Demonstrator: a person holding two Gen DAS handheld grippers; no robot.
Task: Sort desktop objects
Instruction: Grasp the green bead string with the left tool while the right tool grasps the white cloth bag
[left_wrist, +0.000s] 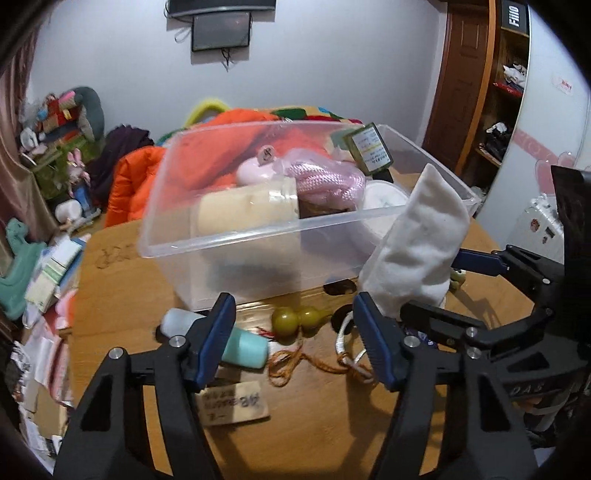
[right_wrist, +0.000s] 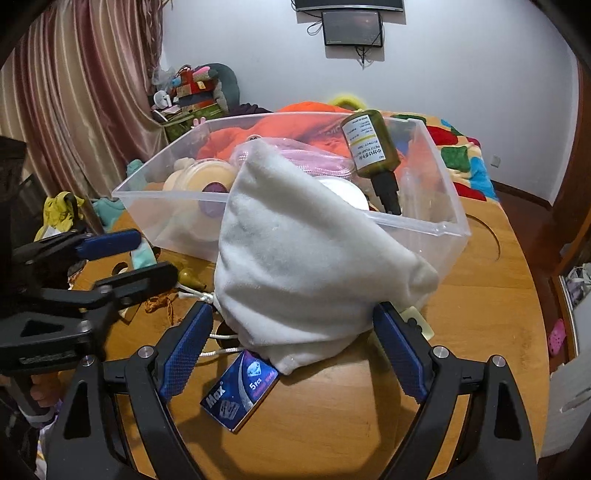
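Note:
A clear plastic bin (left_wrist: 221, 236) stands on the wooden table (left_wrist: 122, 295) and holds a cream jar (left_wrist: 240, 214), pink rope (left_wrist: 325, 181) and a green bottle (right_wrist: 369, 144). My right gripper (right_wrist: 291, 325) is shut on a white fabric pouch (right_wrist: 295, 258), which stands upright against the bin's near wall. In the left wrist view the pouch (left_wrist: 417, 240) shows at the bin's right corner between the right gripper's fingers. My left gripper (left_wrist: 295, 325) is open above a mint bottle (left_wrist: 243, 347) and an olive gourd charm (left_wrist: 299, 319), touching neither.
A blue card box (right_wrist: 240, 391) lies under the pouch's near edge. An orange cord (left_wrist: 295, 365), a white cord loop (left_wrist: 347, 350) and a paper label (left_wrist: 236, 406) lie near the left gripper. Clothes and clutter fill the bed and floor beyond the table's edge.

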